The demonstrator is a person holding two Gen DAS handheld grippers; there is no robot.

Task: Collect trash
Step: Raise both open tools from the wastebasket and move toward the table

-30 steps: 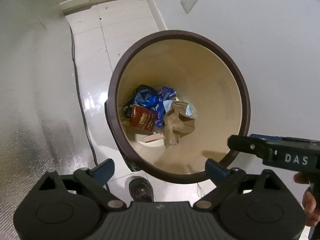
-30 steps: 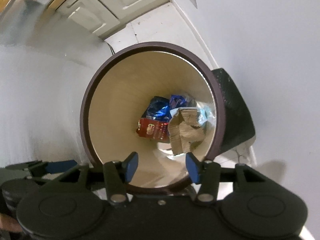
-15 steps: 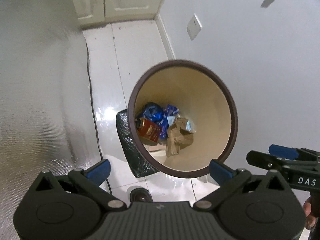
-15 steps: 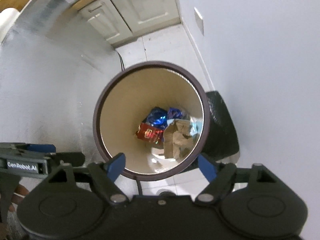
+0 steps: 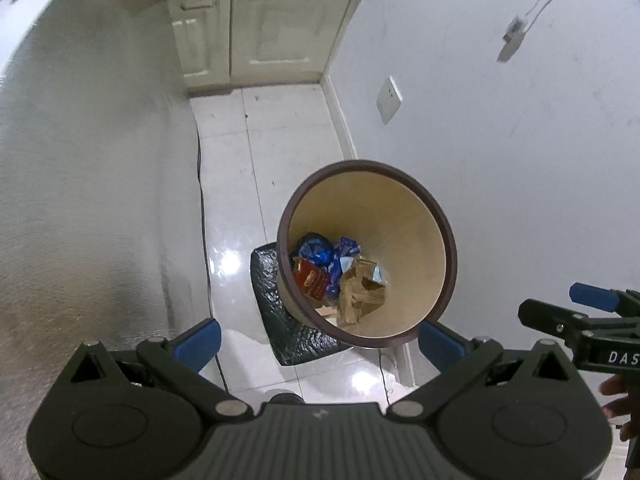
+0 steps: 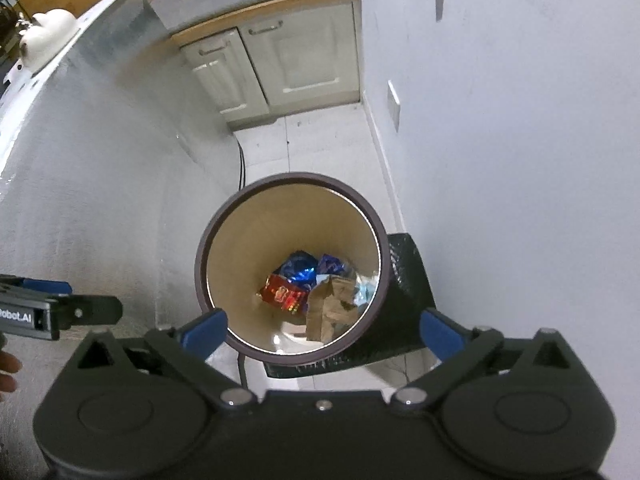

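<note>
Two grippers are hovering above the bin point(image 6: 202, 264), both empty with fingers spread wide. Left gripper point(image 5: 318, 342), right gripper point(image 6: 324, 330). Trash is sitting at the bin's bottom: red wrapper point(image 6: 282, 294), blue wrappers point(image 6: 298, 266), brown paper point(image 6: 330, 308). Black bag point(image 6: 406, 280) is lying beside the bin, wall close behind.

a home kitchen corner — cream cabinets point(image 6: 280, 60) under a wooden counter point(image 6: 264, 8), white floor tiles point(image 5: 256, 160).

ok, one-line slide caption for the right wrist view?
Open right gripper above the bin, wrappers and crumpled paper inside.
</note>
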